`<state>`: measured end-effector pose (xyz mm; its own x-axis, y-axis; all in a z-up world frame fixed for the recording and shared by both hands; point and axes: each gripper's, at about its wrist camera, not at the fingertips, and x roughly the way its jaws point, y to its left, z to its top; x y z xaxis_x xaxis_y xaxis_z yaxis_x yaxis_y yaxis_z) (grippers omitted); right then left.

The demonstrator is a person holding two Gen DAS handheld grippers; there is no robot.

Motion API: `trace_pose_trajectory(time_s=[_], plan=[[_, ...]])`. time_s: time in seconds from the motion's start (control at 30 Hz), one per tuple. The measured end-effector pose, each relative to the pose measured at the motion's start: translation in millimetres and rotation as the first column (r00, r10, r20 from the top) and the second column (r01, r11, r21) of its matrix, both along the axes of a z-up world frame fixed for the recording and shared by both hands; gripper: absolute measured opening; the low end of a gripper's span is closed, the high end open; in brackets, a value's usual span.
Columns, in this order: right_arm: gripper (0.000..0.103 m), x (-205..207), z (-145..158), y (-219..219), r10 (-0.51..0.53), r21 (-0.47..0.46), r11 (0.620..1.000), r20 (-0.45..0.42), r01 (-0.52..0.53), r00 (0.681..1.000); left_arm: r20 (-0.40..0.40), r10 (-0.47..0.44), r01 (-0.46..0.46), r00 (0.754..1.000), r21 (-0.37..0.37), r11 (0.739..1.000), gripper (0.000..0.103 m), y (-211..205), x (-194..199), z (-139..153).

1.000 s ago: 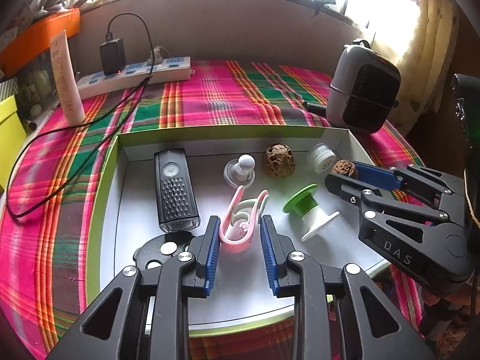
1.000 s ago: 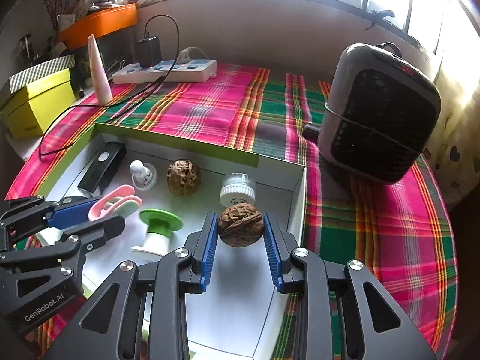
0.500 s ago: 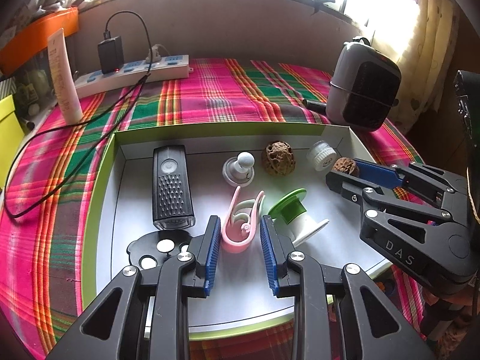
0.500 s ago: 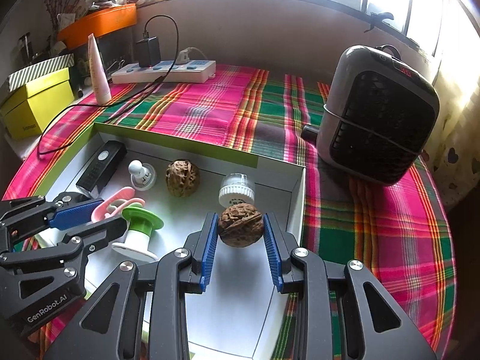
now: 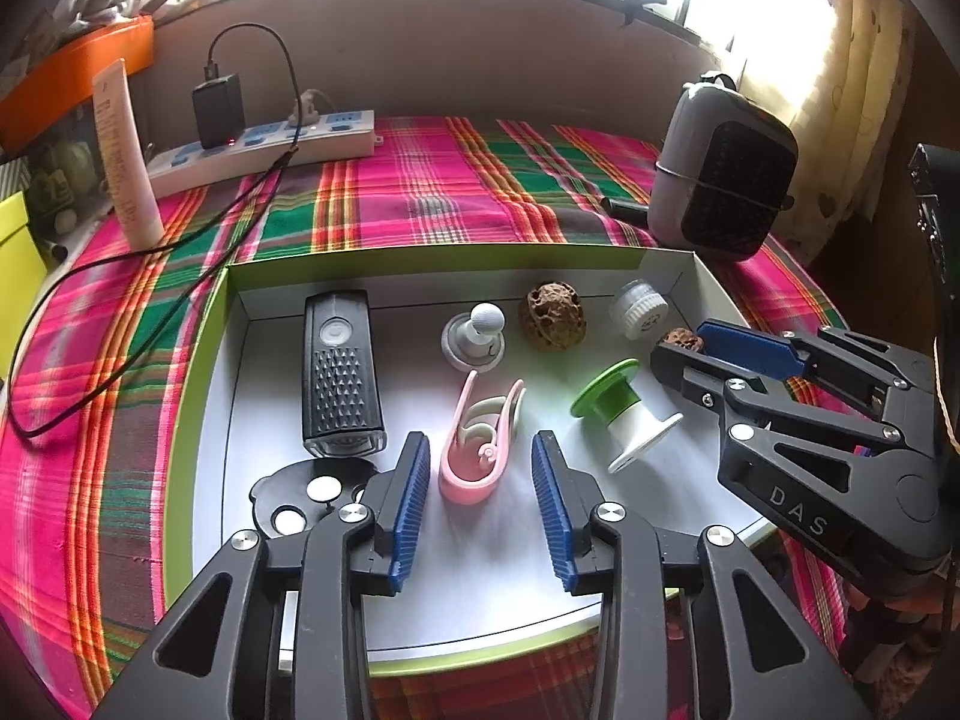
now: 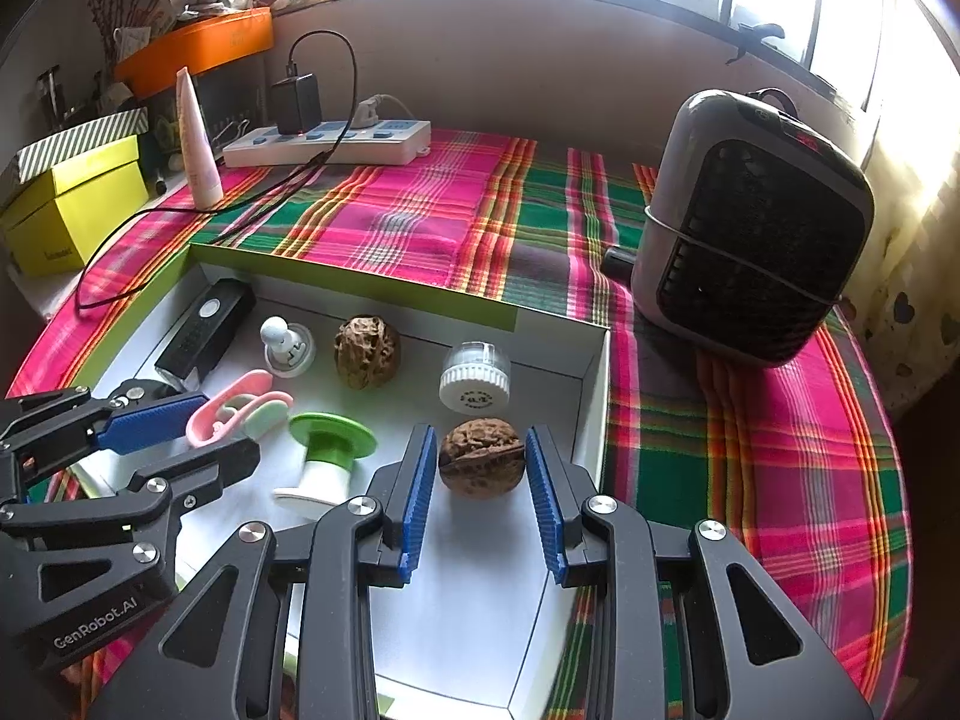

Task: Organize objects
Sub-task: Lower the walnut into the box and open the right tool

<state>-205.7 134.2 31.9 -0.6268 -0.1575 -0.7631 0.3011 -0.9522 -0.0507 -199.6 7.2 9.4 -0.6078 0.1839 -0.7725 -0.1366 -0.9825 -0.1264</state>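
Note:
A white box with a green rim [image 5: 420,255] [image 6: 360,288] holds the objects. My left gripper [image 5: 480,474] is open around a pink clip [image 5: 477,441] that lies on the box floor, pads apart from it. My right gripper [image 6: 480,468] holds a walnut [image 6: 480,465] between its blue pads, low over the box's right end. Also in the box are a second walnut [image 5: 551,317], a black light [image 5: 339,372], a white knob on a grey base [image 5: 474,336], a white cap [image 5: 639,309], a green-topped spool [image 5: 618,405] and a black disc piece [image 5: 300,501].
A grey heater [image 6: 750,228] stands right of the box on the plaid cloth. A power strip [image 5: 264,144] with a black charger and cable lies at the back. A cream tube [image 5: 126,156], a yellow box [image 6: 72,204] and an orange bin [image 6: 198,48] are at the left.
My left gripper has opened wider and let go of the pink clip, which now rests on the box floor. The spool has shifted right. My right gripper still holds the walnut.

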Motion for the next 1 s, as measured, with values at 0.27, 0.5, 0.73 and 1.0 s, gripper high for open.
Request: trace_pose_trajectory(time_s=[0.27, 0.5, 0.73, 1.0], plan=[[0.042, 5.3, 7.6, 2.1, -0.018, -0.01, 1.0, -0.026, 0.018, 0.999, -0.019, 0.003, -0.003, 1.0, 0.004, 1.0, 0.038, -0.9, 3.9, 7.2], [0.042, 10.6, 10.3, 5.2, -0.037, -0.019, 0.999, -0.034, 0.036, 0.999, -0.033, 0.001, -0.001, 0.999, -0.003, 1.0, 0.038, -0.9, 8.2, 11.2], [0.042, 17.1, 14.9, 8.6, -0.052, -0.042, 0.998, -0.046, 0.05, 0.998, -0.044, 0.001, -0.001, 0.999, -0.003, 1.0, 0.039, -0.9, 13.7, 17.0], [0.042, 33.6, 22.0, 12.6, -0.064, -0.08, 0.995, -0.061, 0.059, 0.996, -0.073, 0.003, -0.003, 0.997, -0.006, 1.0, 0.039, -1.6, 24.9, 25.1]])
